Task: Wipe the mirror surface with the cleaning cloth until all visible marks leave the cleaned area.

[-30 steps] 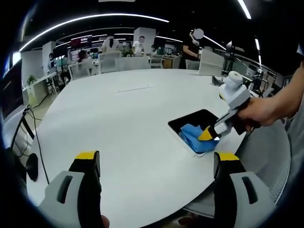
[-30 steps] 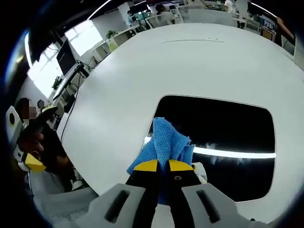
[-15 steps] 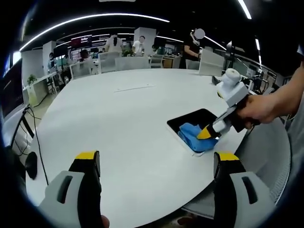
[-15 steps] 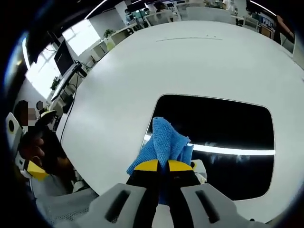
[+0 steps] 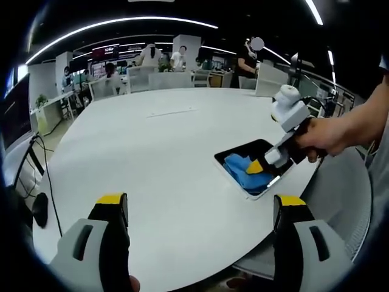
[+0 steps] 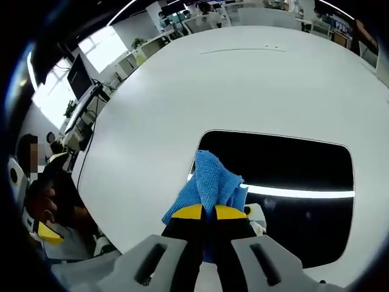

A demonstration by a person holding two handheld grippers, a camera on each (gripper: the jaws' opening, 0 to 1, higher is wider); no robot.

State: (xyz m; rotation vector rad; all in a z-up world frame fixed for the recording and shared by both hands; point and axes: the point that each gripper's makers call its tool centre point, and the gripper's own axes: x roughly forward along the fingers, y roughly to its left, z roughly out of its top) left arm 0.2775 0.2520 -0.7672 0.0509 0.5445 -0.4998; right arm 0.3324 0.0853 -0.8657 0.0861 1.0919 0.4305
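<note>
Wiping the mirror [image 6: 292, 182]
My right gripper [image 6: 205, 212] clamps the blue cloth [image 6: 209, 182] at six o'clock; left gripper [image 5: 197, 210] idle, jaws apart; hard pressure could slide the mirror.

The left gripper view looks from low at the desk [image 5: 152, 158] edge across its white top, with the mirror [image 5: 255, 164] well off. The right gripper view looks steeply down, close above the mirror [image 6: 285, 176]. Both views share mirror and desk [image 6: 200, 91].
</note>
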